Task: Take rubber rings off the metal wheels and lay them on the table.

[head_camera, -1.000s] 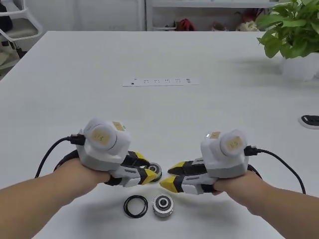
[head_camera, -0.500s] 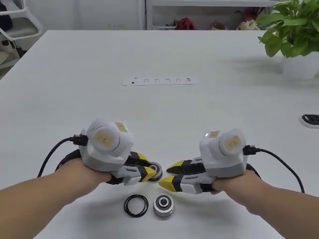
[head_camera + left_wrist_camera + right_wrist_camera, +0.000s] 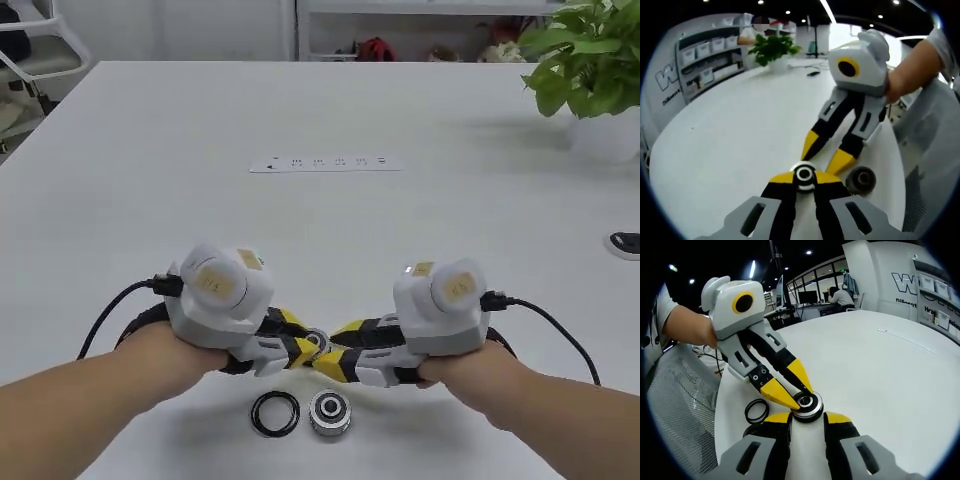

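My left tool (image 3: 805, 178) is clenched on a rubber-ringed metal wheel (image 3: 804, 174). My right tool (image 3: 808, 418) is released, jaws spread just before it. Nearby, a loose rubber ring (image 3: 275, 413) and second metal wheel (image 3: 328, 413) lie on the counter (image 3: 320, 230).

The head view looked forward and down over the table (image 3: 330, 230) from above the forearms. The two gripper views sat low and very near — one facing the right gripper (image 3: 826, 154), the other the left gripper (image 3: 802, 397) — all sharing the metal wheel (image 3: 316, 342).
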Demonstrator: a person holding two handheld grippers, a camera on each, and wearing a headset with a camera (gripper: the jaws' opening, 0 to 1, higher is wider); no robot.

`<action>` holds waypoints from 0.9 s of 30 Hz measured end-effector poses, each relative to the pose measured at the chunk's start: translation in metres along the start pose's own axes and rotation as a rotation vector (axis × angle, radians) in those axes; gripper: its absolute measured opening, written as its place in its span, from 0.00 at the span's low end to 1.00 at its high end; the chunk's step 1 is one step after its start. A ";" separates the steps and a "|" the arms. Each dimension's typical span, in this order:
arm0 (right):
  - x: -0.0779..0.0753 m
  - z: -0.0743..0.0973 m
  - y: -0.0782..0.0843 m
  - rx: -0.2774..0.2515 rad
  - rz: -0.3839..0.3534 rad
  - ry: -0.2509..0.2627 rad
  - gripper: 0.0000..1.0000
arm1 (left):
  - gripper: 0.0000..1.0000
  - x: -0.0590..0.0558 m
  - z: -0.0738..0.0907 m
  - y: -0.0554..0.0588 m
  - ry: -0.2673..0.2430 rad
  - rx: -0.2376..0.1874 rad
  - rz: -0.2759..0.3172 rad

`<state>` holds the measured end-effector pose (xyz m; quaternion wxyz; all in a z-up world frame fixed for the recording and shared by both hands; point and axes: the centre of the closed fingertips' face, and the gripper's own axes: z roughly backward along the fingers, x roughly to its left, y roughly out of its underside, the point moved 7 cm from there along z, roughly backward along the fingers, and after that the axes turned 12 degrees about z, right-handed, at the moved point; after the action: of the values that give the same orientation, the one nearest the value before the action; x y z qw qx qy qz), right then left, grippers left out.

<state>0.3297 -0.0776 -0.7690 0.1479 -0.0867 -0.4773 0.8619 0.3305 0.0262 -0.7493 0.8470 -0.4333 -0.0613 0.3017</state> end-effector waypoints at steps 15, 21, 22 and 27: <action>0.000 0.003 0.004 0.022 0.038 0.000 0.14 | 0.14 -0.002 0.000 0.001 -0.005 -0.014 0.017; 0.002 0.005 0.006 0.023 0.030 0.000 0.10 | 0.14 -0.003 0.000 0.002 -0.010 -0.020 0.029; 0.002 0.005 0.006 0.023 0.030 0.000 0.09 | 0.14 -0.003 0.000 0.002 -0.010 -0.021 0.029; 0.002 0.006 0.007 0.025 0.033 -0.002 0.06 | 0.14 -0.004 0.000 0.002 -0.016 -0.021 0.035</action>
<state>0.3252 -0.0850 -0.7717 0.1342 -0.0921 -0.4651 0.8702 0.3265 0.0248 -0.7506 0.8366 -0.4406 -0.0638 0.3194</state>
